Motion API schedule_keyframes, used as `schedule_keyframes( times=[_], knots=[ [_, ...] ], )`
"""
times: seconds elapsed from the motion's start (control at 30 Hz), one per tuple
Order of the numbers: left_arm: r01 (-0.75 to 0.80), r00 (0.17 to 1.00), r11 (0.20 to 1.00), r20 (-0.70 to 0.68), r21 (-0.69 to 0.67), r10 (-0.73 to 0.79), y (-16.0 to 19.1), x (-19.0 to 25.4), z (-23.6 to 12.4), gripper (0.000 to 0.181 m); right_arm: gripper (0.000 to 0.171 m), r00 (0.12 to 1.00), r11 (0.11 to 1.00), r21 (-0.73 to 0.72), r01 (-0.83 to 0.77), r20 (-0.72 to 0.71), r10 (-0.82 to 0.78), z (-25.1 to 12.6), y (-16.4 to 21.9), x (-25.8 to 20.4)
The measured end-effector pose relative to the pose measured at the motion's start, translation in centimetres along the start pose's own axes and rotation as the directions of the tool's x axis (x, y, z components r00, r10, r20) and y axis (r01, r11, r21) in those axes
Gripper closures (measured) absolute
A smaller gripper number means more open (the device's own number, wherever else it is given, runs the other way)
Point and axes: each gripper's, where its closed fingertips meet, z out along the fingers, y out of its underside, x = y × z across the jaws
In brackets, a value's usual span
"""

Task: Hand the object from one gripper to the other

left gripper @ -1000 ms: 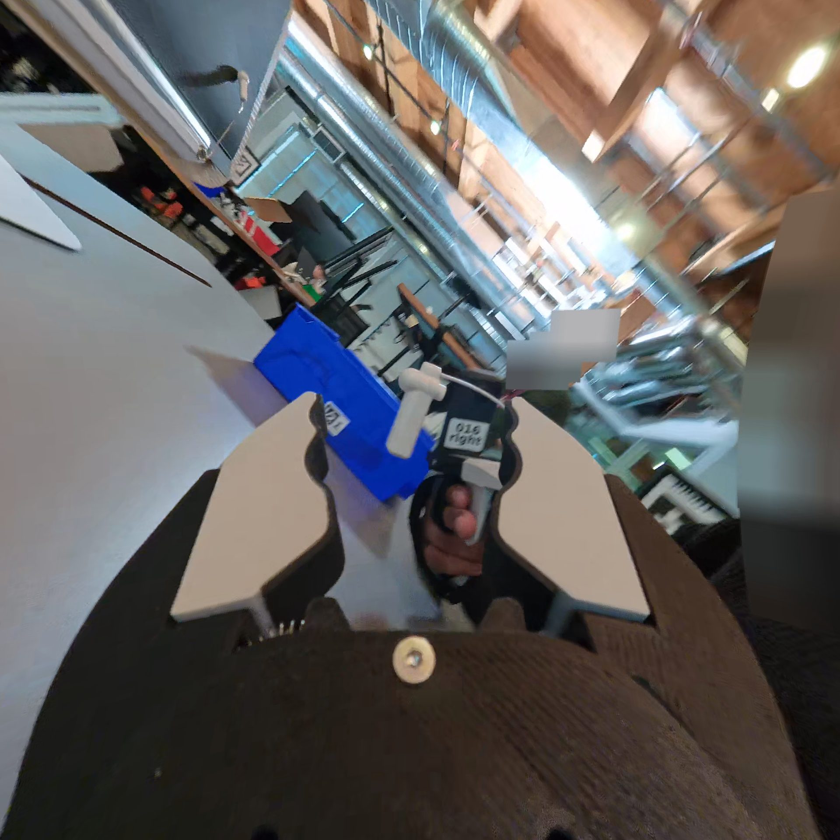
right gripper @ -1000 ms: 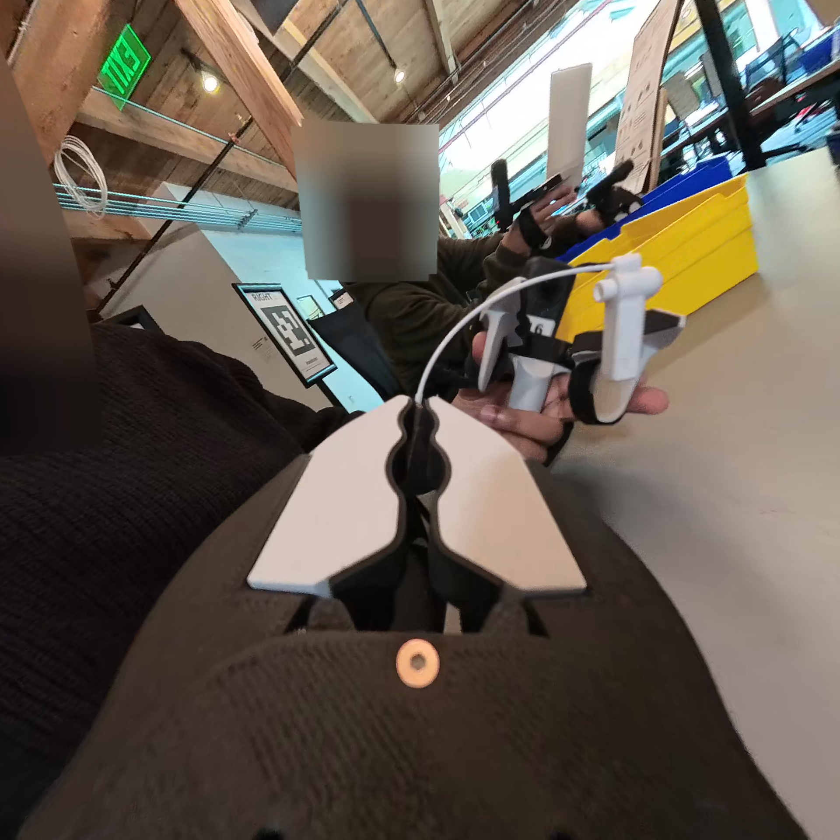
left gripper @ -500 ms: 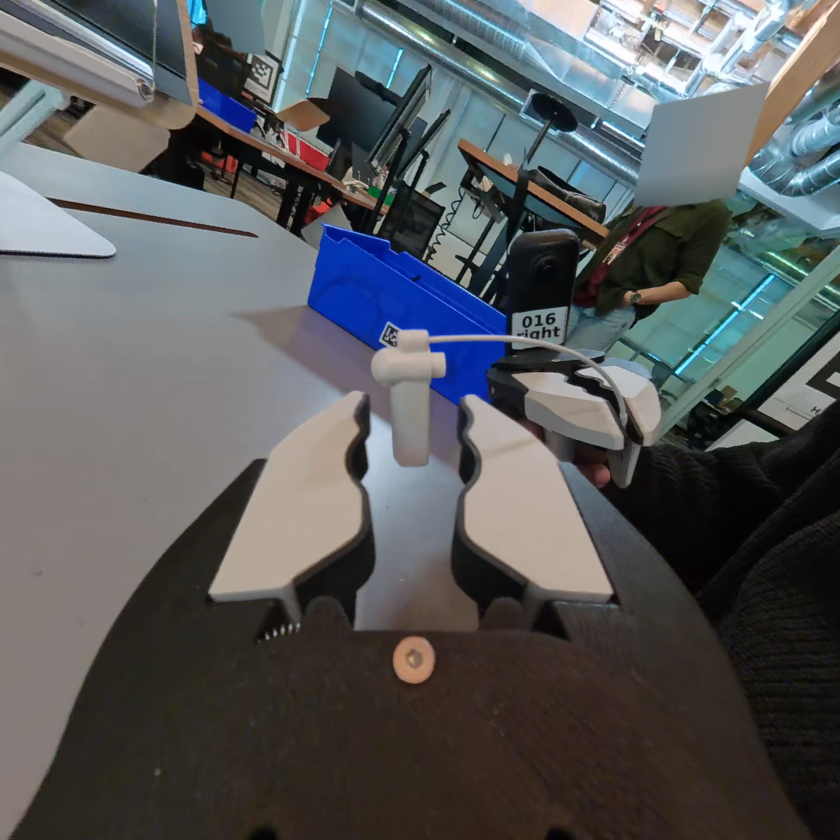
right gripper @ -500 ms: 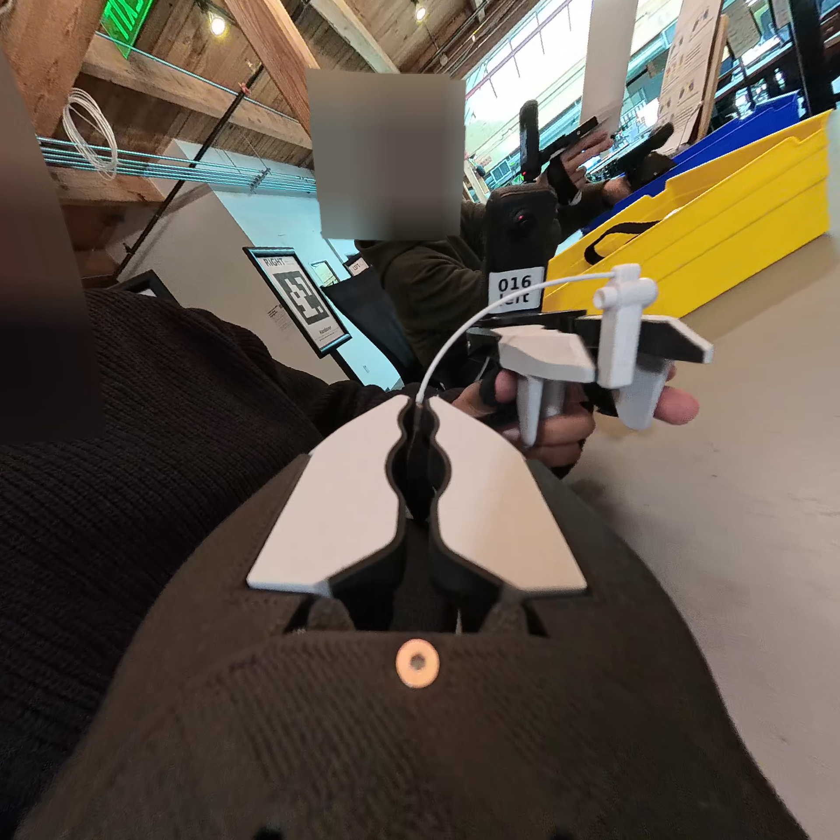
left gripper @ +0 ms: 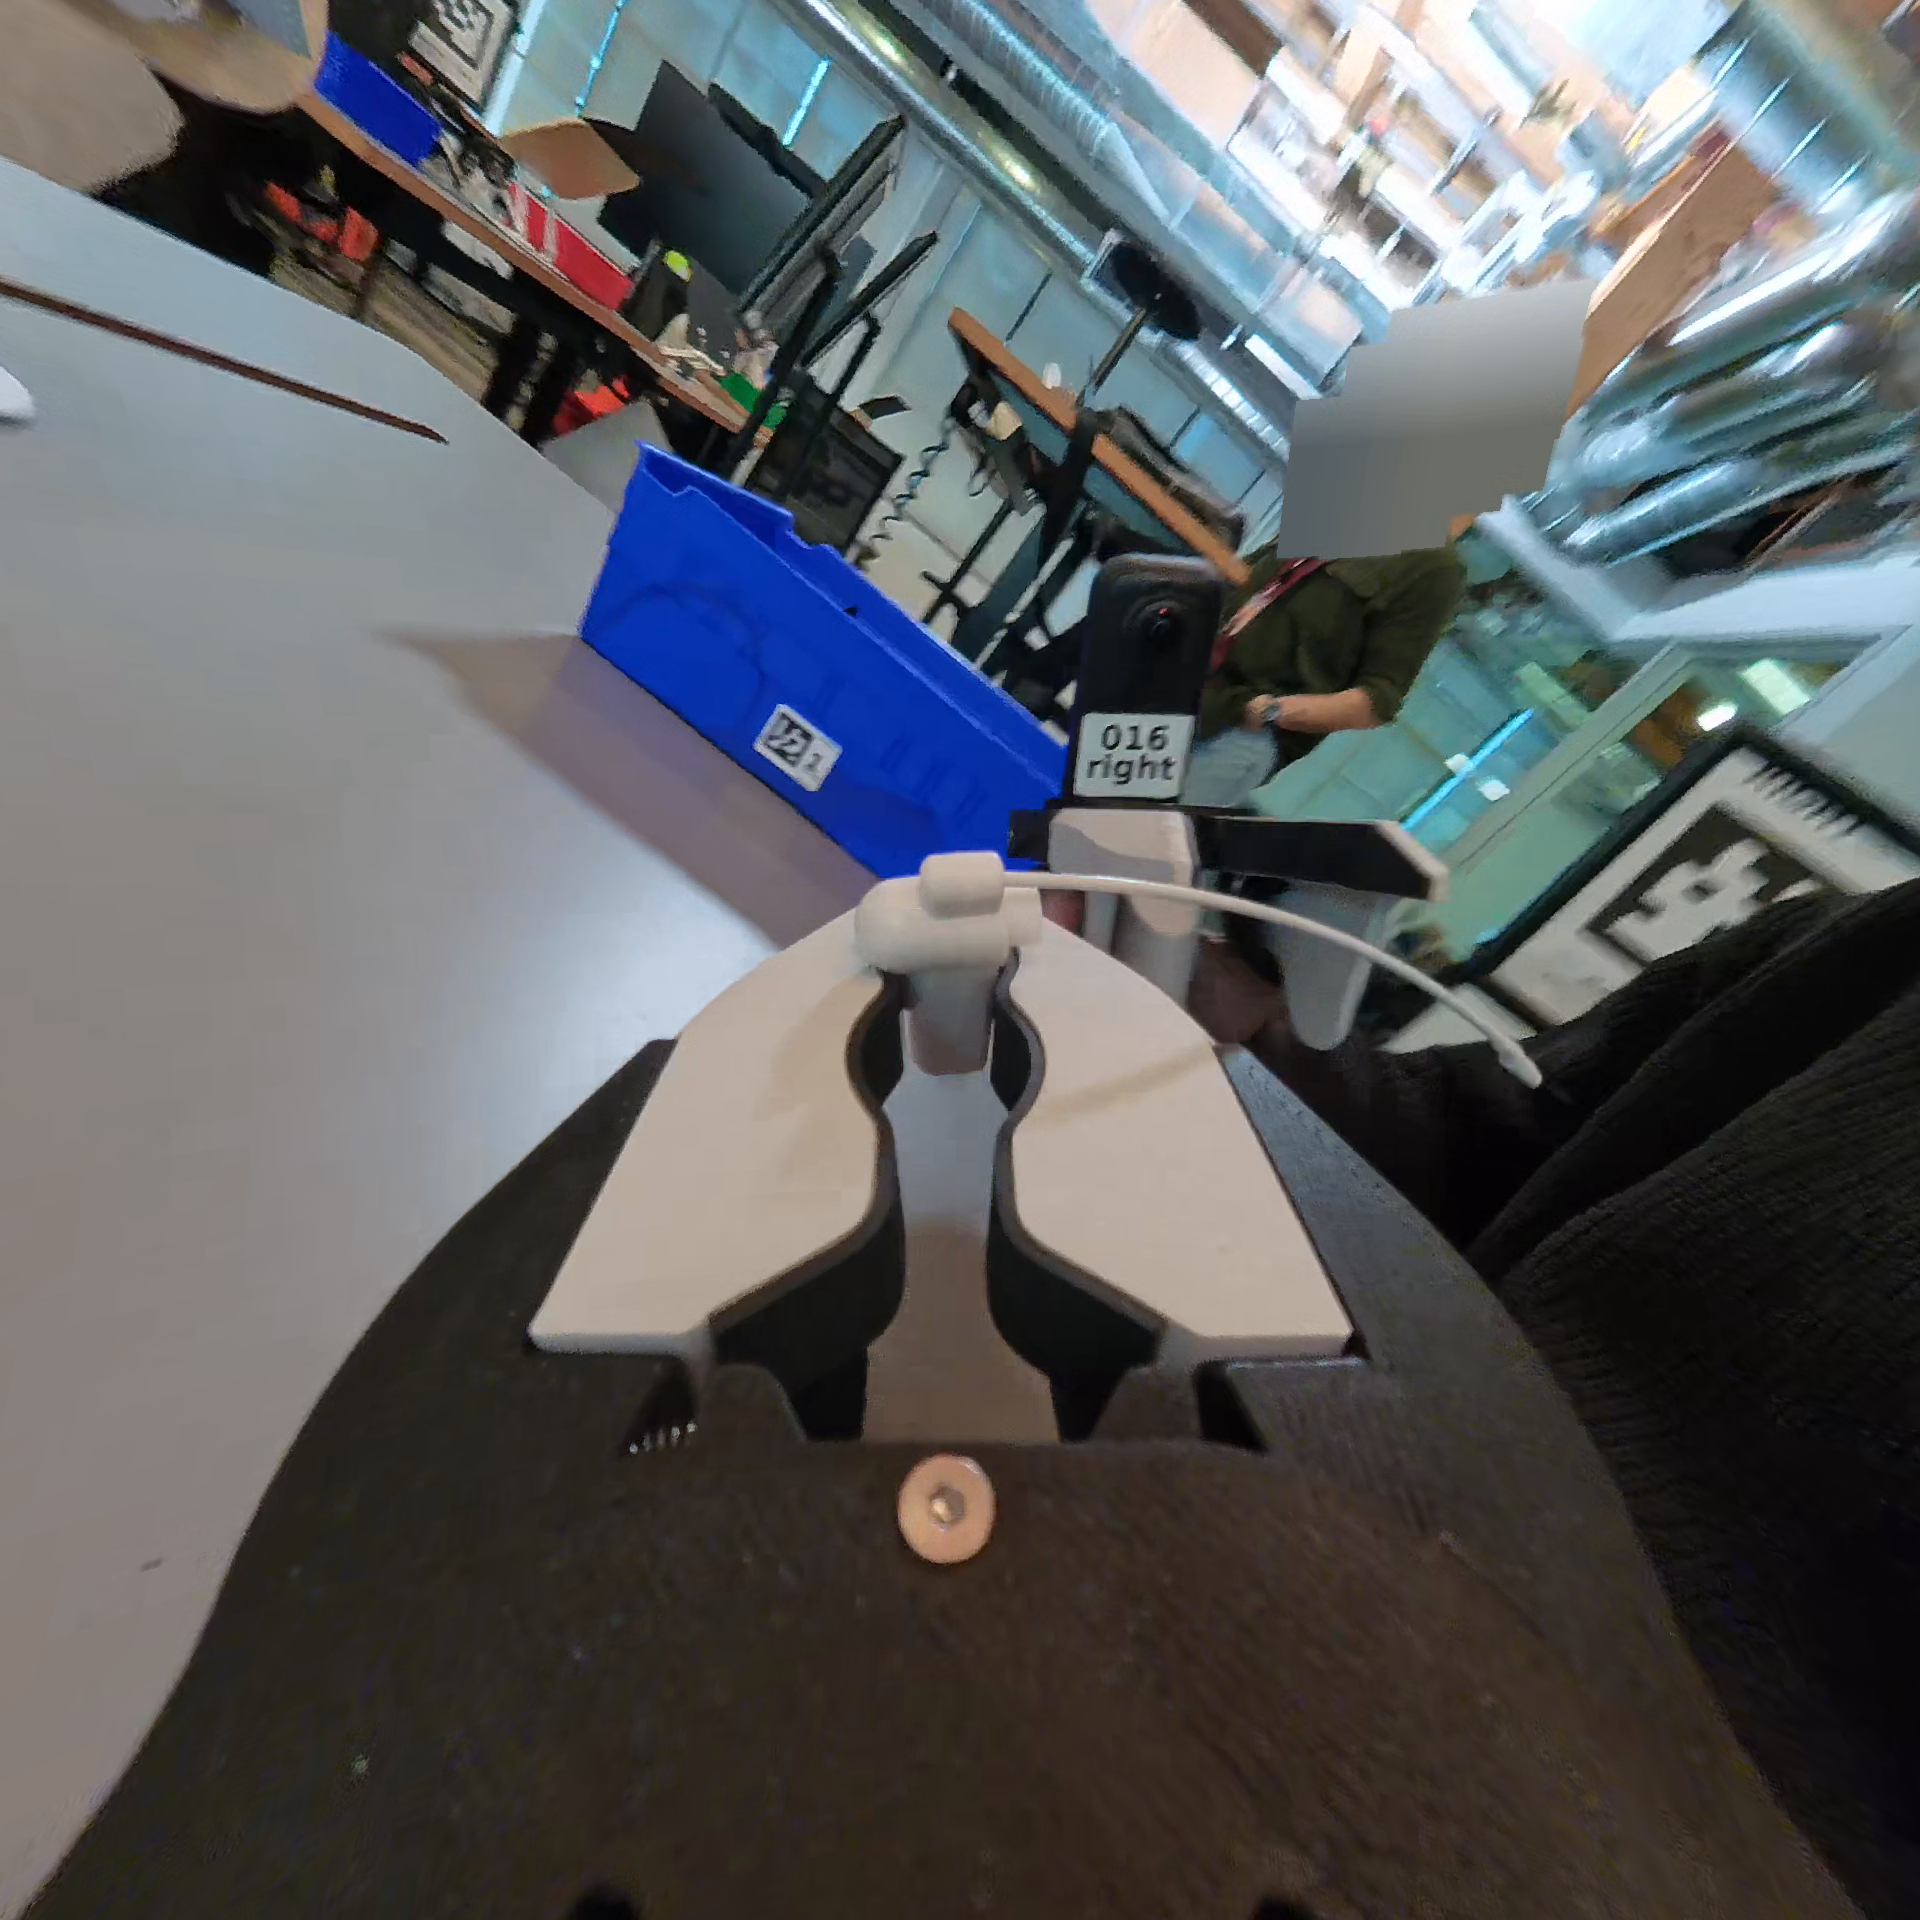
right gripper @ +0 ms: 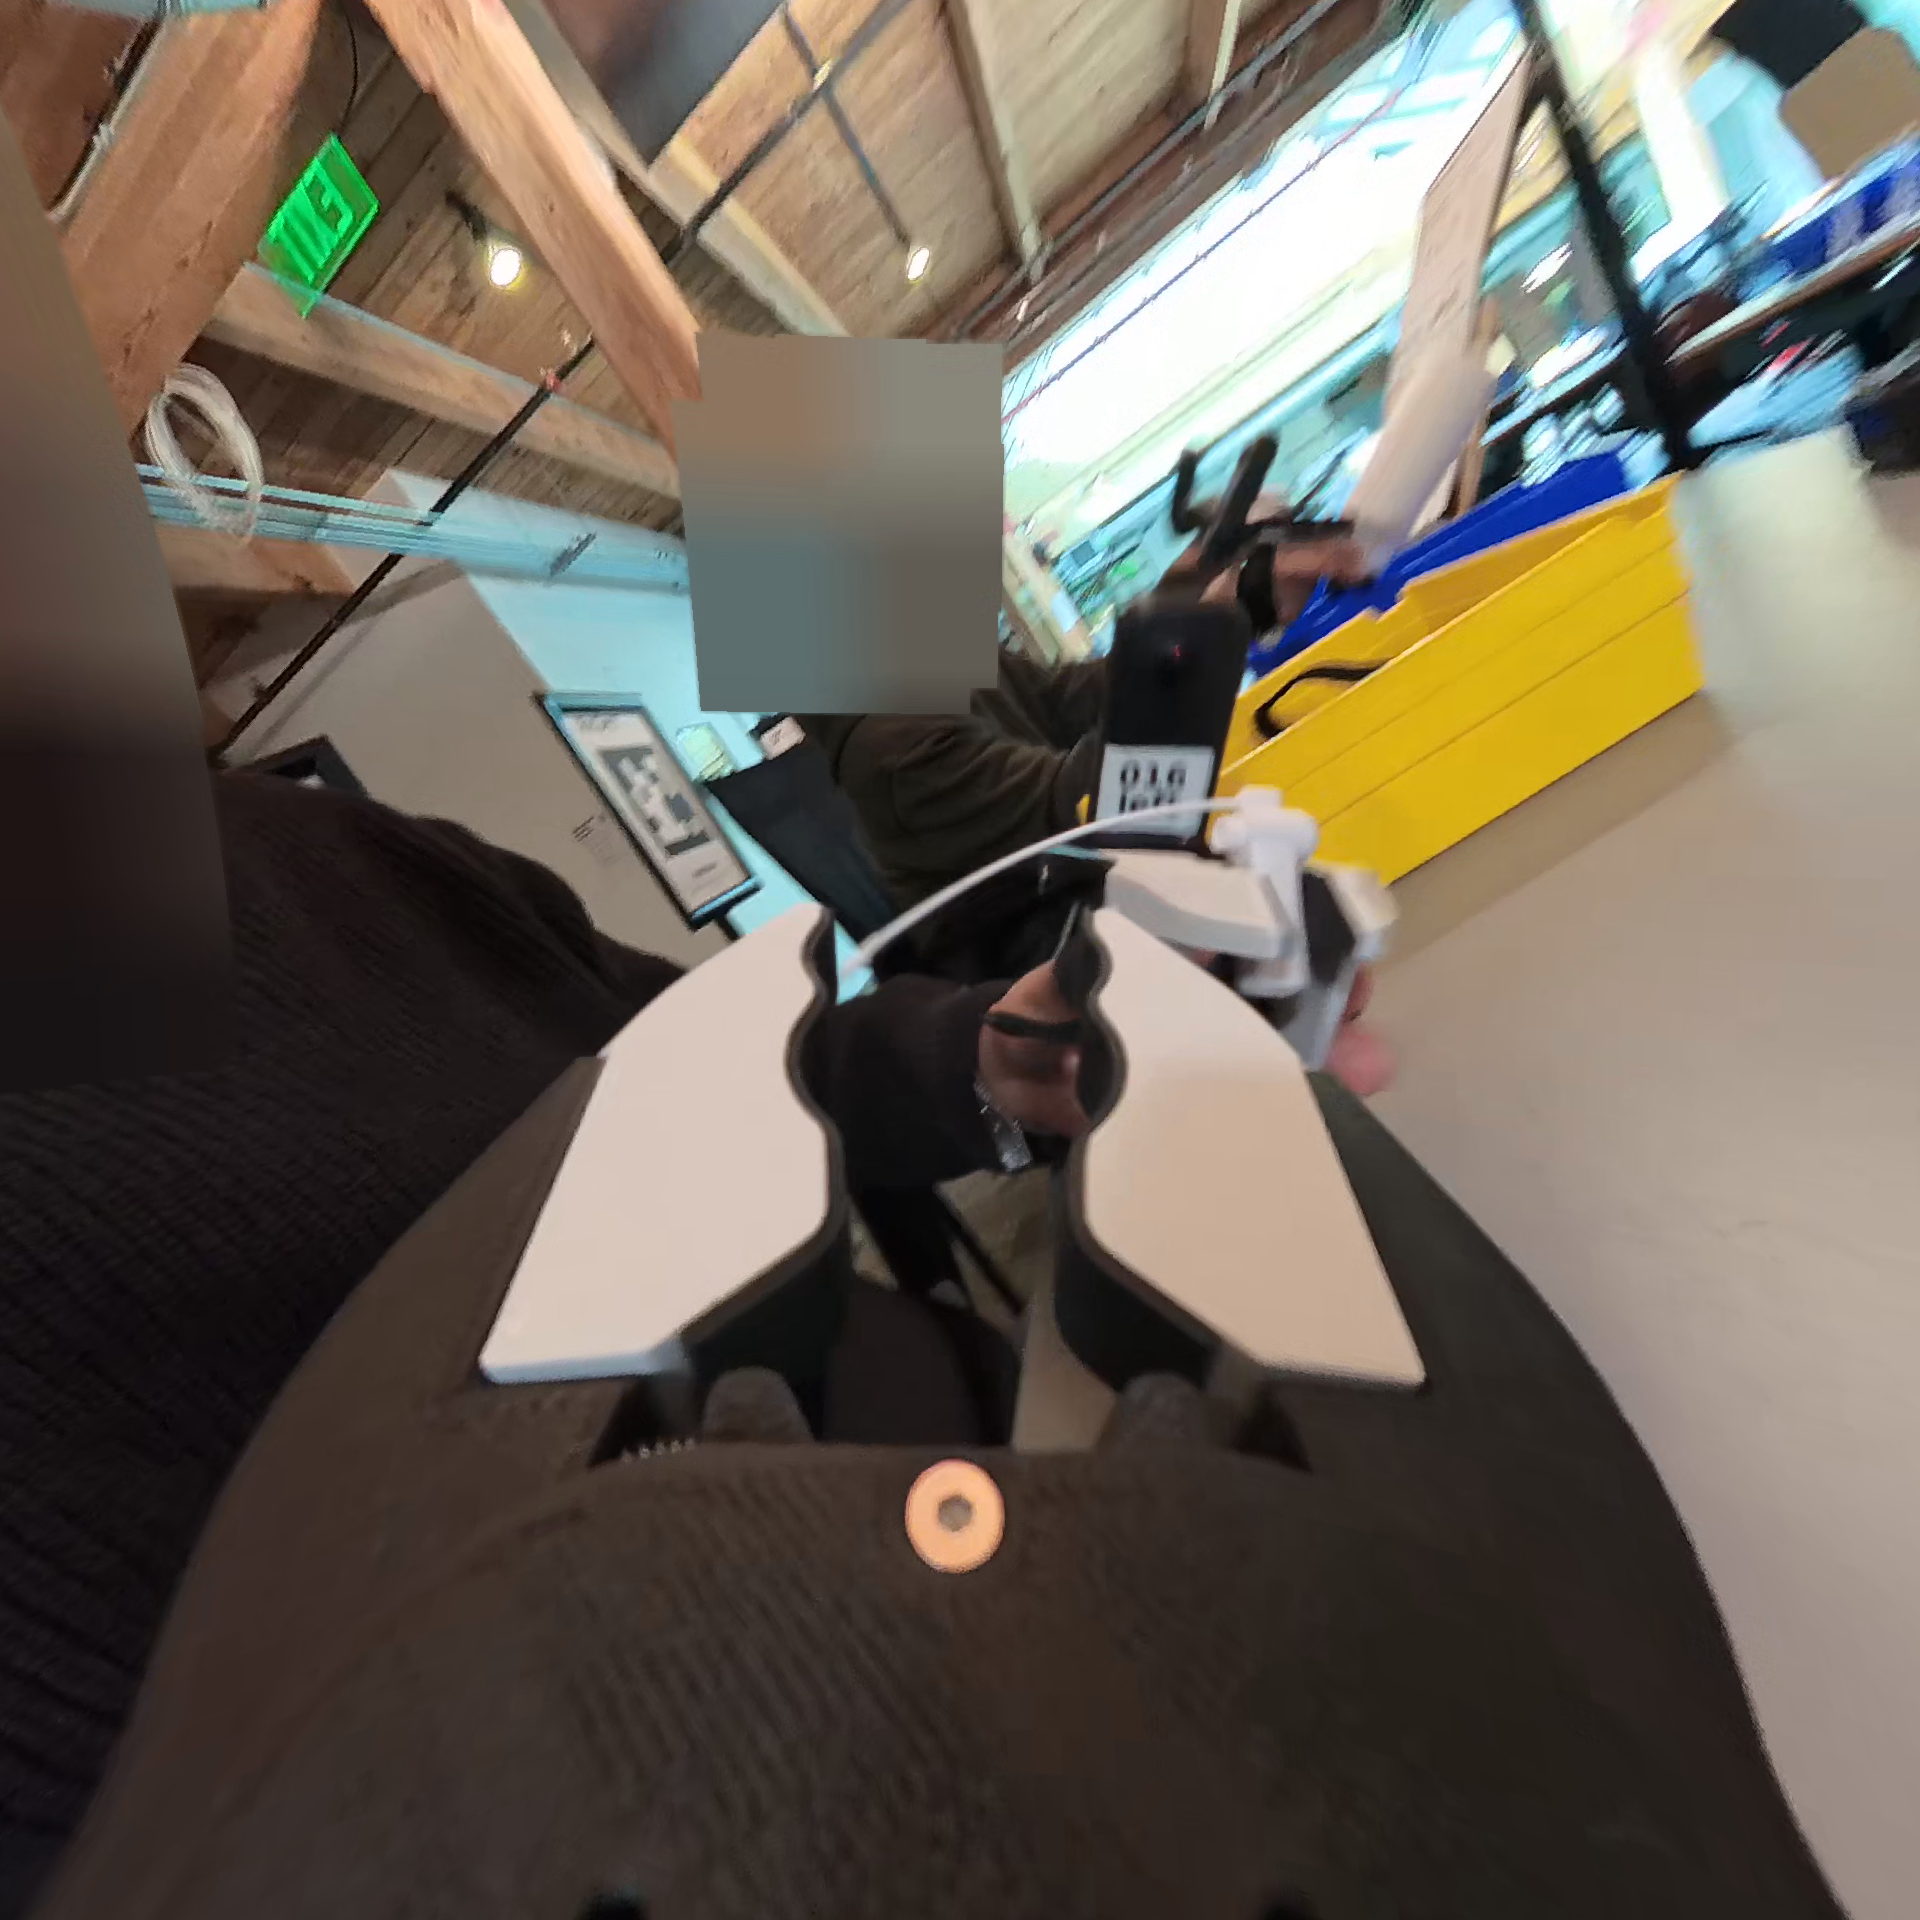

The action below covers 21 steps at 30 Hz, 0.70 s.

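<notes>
Wooden beams, ducts and glass partitions of a busy workshop rise behind a pale grey surface [left gripper: 260, 935], above which the handover is taking place. At its centre is the object [left gripper: 951, 940], a small white T-shaped plastic piece with a thin white cord [left gripper: 1299, 935] trailing from its head. In the left wrist view its stem stands upright between the tips of the left claw [left gripper: 951, 1003], whose fingers are closed on it, while the cord arcs away toward 3 o'clock and ends loose in the air.

In the right wrist view the right claw [right gripper: 951, 982] has its jaws spread apart with nothing between them; the cord's free tip [right gripper: 862, 961] hangs just beside its left finger, apparently not pinched. Farther off at 1 o'clock in that view the left claw holds the white piece [right gripper: 1270, 844].

Judged from this, the transfer itself looks done: the receiving side grips, the giving side has let go. What seems left is for the two claws to draw apart and for the left one to carry the piece clear.

Beyond, a blue bin [left gripper: 821, 707] sits on the surface at 11 o'clock in the left view, and a yellow bin [right gripper: 1507, 707] at 2 o'clock in the right view. Other people occupy the background.
</notes>
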Motion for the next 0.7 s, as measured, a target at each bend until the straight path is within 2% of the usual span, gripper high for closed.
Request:
schedule_keyframes(
  times=[0.1,0.17,0.3,0.37,0.43,0.53,0.6,0.7],
  knots=[
    [0.22,0.967,0.976,-0.13,0.003,-0.217,-0.1,0.4,-0.1,0.169,0.129,0.994,0.996,0.052,0.073,-0.09,-0.068,-1.1,-1.4,1.0],
    [0.323,0.927,0.945,-0.184,-0.045,-0.326,0.5,0.6,-0.1,0.169,0.132,0.972,0.987,0.023,0.161,-0.177,-0.155,-1.8,-1.7,1.9],
    [0.348,0.892,0.908,-0.215,-0.233,-0.397,3.1,1.8,0.5,0.169,0.135,0.852,0.901,-0.187,0.392,-0.297,-0.432,-2.3,-0.6,3.4],
    [0.363,0.846,0.868,-0.269,-0.34,-0.46,4.3,3.3,0.5,0.169,0.138,0.773,0.816,-0.321,0.48,-0.286,-0.567,-2.3,0.7,4.0],
    [0.393,0.771,0.812,-0.326,-0.431,-0.547,5.2,4.8,0.3,0.169,0.139,0.73,0.741,-0.42,0.523,-0.229,-0.644,-2.2,2.3,4.3],
    [0.418,0.713,0.774,-0.356,-0.476,-0.604,5.5,5.7,0.2,0.169,0.128,0.776,0.729,-0.445,0.52,-0.111,-0.621,-1.5,4.3,3.1],
    [0.432,0.712,0.766,-0.341,-0.477,-0.614,5.6,5.5,0.2,0.169,0.112,0.803,0.742,-0.435,0.509,-0.069,-0.591,-1.0,4.8,2.4],
    [0.429,0.722,0.758,-0.318,-0.492,-0.615,6.1,5.2,0.2,0.169,0.094,0.775,0.718,-0.438,0.54,-0.074,-0.628,-0.5,5.1,2.6]
  ],
)
